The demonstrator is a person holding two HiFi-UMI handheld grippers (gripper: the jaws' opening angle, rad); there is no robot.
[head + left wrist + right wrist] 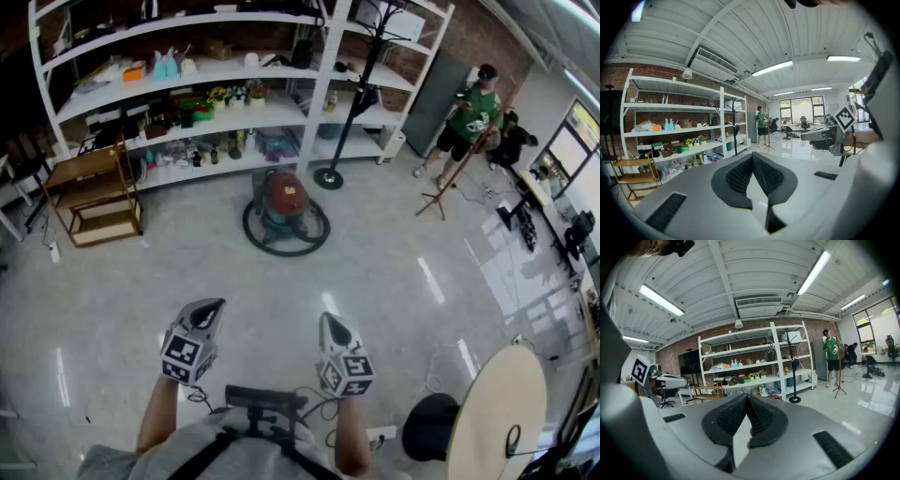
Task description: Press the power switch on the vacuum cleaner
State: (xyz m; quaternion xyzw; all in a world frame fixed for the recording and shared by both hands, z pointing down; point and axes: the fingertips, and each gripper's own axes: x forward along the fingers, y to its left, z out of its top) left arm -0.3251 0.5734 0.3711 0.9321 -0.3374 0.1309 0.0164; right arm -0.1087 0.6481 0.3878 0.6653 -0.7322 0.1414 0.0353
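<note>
Red vacuum cleaner stands well beyond closed left tongs, right tongs.

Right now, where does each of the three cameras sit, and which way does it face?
Head view: on the person's head, looking steeply down at the vacuum cleaner; shows both forearms, left gripper, right gripper.
Left gripper view: on the left gripper, along its shut jaws toward the shelves; right gripper at right.
Right gripper view: likewise; left gripper at left.
All three share the shelves.
</note>
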